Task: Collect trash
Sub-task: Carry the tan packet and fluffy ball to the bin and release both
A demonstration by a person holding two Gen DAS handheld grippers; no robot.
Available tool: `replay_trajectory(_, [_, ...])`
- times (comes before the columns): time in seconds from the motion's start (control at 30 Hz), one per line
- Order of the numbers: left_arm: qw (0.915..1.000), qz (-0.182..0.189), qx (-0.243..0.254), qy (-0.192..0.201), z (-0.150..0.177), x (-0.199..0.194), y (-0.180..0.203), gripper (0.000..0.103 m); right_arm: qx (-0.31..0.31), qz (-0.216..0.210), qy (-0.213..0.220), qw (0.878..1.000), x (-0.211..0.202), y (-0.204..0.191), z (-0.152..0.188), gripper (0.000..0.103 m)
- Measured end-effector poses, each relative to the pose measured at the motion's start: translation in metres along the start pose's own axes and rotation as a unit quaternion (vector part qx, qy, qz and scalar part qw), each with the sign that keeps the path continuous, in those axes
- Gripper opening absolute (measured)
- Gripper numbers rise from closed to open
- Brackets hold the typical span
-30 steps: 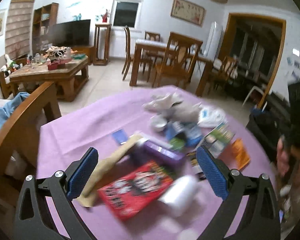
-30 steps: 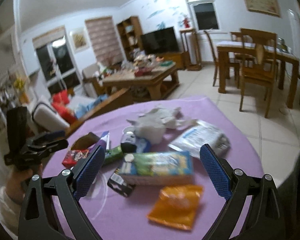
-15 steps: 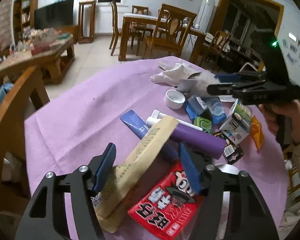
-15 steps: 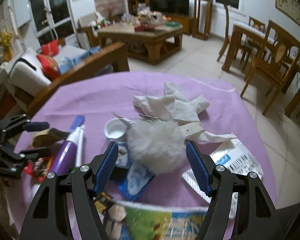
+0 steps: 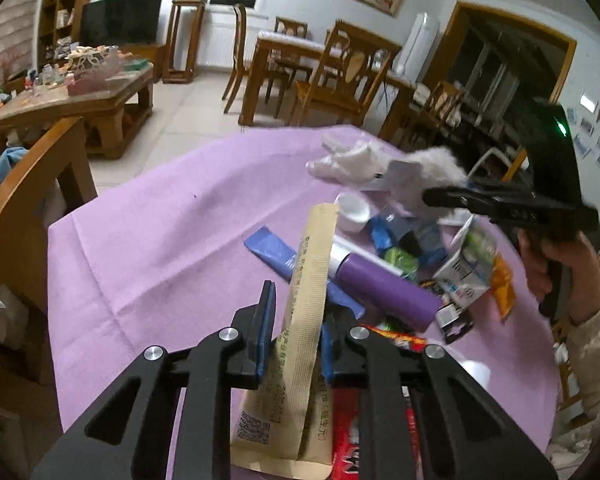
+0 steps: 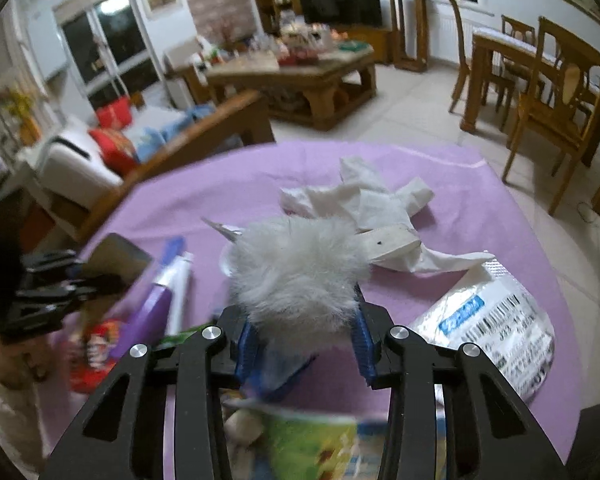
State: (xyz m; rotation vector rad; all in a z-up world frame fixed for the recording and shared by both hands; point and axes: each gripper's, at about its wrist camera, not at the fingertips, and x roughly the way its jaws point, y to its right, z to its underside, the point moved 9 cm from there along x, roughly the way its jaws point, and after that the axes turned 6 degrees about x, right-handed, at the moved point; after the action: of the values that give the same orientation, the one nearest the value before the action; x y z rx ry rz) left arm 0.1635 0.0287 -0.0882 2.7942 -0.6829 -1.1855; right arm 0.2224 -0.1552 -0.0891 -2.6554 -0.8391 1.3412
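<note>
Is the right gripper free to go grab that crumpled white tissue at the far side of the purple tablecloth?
Probably not yet: the right gripper has been closing around the fluffy white pompom, which sits between it and the crumpled white tissue.

One tan paper sleeve, one purple tube, one white fluffy ball

Each gripper is a black frame of flat, angled links with triangular cut-outs. On the left gripper four round silver screw heads sit behind the jaws, two on each side, and the inner faces of the fingers carry blue ribbed pads. The right gripper has the same build. Seen from the left, its boxy black body bears a small green light, and the hand behind it wears a cream sleeve.
</note>
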Motion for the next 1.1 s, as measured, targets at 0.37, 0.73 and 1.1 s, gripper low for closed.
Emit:
replay_trajectory(0.37, [0.9927, 0.008, -0.025, 0.118, -0.035, -0.059, 0.035, 0.02, 0.028, -0.08, 0.139, 0.987, -0.128, -0.017, 0.022, 0.04])
replay_trajectory(0.73, [0.9893, 0.044, 0.009, 0.138, -0.054, -0.052, 0.12, 0.02, 0.033, -0.063, 0.186, 0.98, -0.187, 0.005, 0.054, 0.04])
replay_trajectory(1.1, [0.9859, 0.1, 0.044, 0.126, -0.064, -0.017, 0.212, 0.02, 0.069, -0.025, 0.231, 0.97, -0.246, 0.069, 0.081, 0.04])
